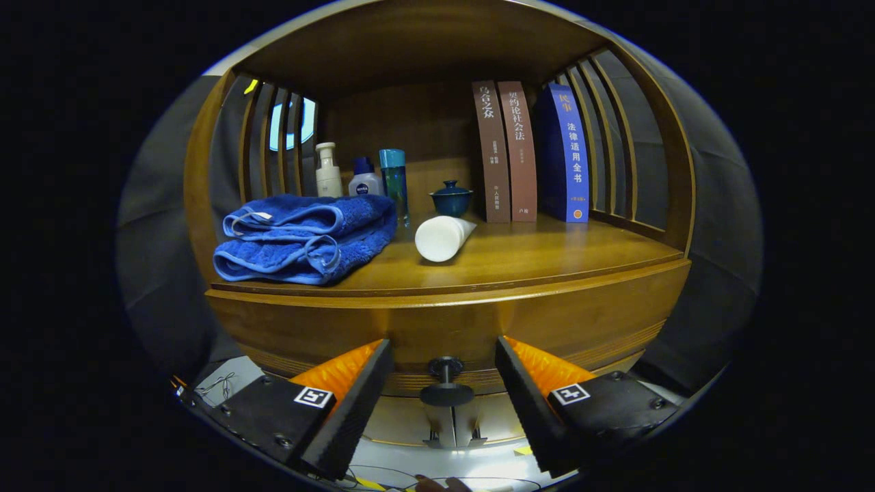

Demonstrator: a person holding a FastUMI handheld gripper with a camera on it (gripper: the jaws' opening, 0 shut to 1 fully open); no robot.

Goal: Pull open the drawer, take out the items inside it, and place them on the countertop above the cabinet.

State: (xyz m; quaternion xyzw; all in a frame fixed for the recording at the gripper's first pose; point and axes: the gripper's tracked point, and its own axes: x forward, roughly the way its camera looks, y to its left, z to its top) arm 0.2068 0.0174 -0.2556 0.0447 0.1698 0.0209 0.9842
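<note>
A wooden cabinet fills the view, its drawer front (451, 324) shut below the countertop (547, 256). A dark round knob (446, 383) juts from the drawer front, sitting right between my two fingers. My gripper (444, 365) is open, its orange and black fingers (355, 383) either side of the knob without touching it. On the countertop lie a folded blue towel (304, 236) at the left and a white tube (443, 236) on its side near the middle.
At the back of the shelf stand a white pump bottle (328, 171), a small white bottle (364, 179), a blue bottle (394, 181), a dark lidded cup (451, 198) and three upright books (530, 152). Slatted wooden sides close both ends.
</note>
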